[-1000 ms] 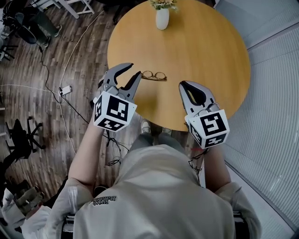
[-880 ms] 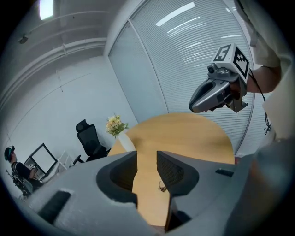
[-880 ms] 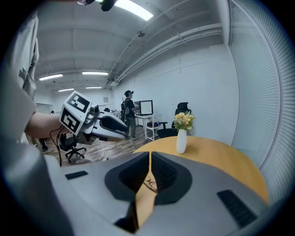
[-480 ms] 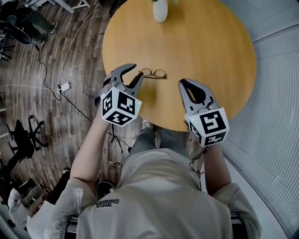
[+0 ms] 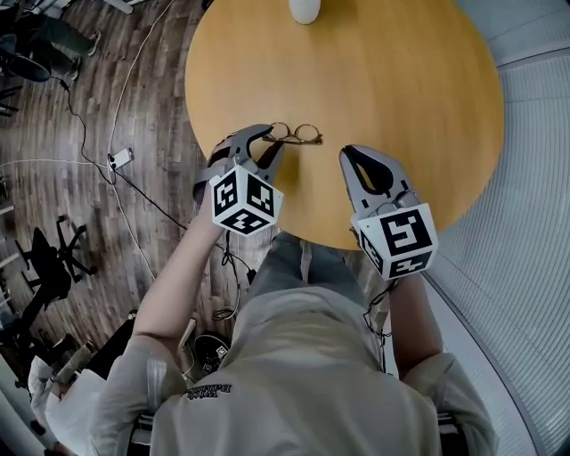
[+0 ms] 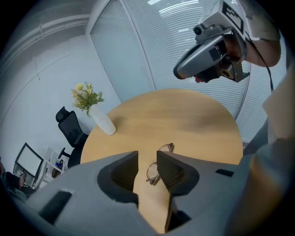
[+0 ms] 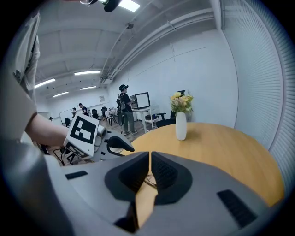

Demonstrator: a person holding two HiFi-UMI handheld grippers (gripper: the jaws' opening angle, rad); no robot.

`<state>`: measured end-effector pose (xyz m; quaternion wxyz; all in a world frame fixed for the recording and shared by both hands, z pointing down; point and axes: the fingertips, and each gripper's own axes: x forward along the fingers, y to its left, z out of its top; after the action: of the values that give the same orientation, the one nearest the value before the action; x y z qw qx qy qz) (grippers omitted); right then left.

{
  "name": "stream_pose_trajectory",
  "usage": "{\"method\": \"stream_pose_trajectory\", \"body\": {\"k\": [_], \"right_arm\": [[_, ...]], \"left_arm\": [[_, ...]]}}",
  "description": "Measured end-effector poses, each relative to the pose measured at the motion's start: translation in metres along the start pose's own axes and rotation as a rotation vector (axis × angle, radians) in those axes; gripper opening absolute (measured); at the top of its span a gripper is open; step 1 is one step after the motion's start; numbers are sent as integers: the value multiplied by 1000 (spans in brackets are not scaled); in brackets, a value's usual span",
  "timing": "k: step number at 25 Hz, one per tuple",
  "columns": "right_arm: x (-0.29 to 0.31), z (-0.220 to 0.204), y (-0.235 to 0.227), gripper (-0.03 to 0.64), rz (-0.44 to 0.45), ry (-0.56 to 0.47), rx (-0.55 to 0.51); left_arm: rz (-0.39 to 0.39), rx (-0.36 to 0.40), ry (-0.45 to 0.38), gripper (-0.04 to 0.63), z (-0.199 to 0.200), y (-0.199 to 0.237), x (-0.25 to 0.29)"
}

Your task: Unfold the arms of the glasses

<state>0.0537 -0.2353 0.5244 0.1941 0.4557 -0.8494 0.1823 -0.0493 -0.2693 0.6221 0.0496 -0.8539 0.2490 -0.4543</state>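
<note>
Now: the glasses [image 5: 296, 134] lie on the round table [image 5: 401, 89], just ahead of the left gripper [image 5: 272, 140] tips and slightly to their right. They sit ahead and to the left of the right gripper [image 5: 346, 157], near it but apart. Arms look folded behind the lenses; hinges are too small to make out.

Left gripper: jaws apart by a modest gap, nothing between them yet. In the left gripper view the nearer lens shows in the gap, just past the tips, and the other lens lies further out past the right jaw. Whether a tip touches the frame is unclear.

Right gripper: jaws drawn almost together, only a thin slit, empty. It hovers over the near part of the table, and a bit of the wire frame shows just beyond its tips.

Step in hand, as I judge it: the left gripper lines up to pin the frame.

To do it well:
- Take the frame at the rim or bridge, not across a lens.
- Close gently. Thin wire probably bends and slides easily on smooth wood.
- Hold the front steady, then have the right gripper catch one arm tip and swing it outward about its hinge.
- The right jaws likely need to part a little first.

A vase [image 5: 305, 9] stands well beyond both grippers, out of the way.
</note>
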Motion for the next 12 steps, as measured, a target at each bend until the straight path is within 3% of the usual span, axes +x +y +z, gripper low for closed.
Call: {"method": "stream_pose_trajectory", "body": {"k": [12], "right_arm": [[26,-57,-8,37,11,83,92]], "left_arm": [[-32,118,113,118,-28,-19,64]]}}
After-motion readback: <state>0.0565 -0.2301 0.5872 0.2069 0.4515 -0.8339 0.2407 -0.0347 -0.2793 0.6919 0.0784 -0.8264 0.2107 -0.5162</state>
